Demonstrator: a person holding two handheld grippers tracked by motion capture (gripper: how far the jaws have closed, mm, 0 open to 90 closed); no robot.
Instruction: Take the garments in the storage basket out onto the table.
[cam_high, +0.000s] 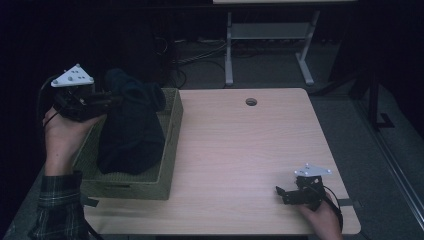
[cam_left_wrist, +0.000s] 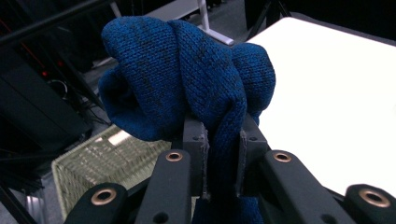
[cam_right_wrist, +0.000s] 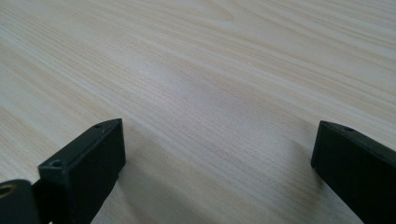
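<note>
The left tool pinches the blue knit garment; lift it well clear of the woven basket. The right tool rests wide on the table.

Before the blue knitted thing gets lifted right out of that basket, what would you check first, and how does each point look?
1. Left gripper shut on the blue knit garment: ok, fabric is pinched between its fingers.
2. Garment clear of the woven basket: not ok, its lower part hangs inside.
3. Fabric snagged on the basket: cannot tell.
4. Right gripper out of the way: ok, open, low over the table near its front right corner.
5. Bare table to set the garment on: ok, beside the basket.
</note>
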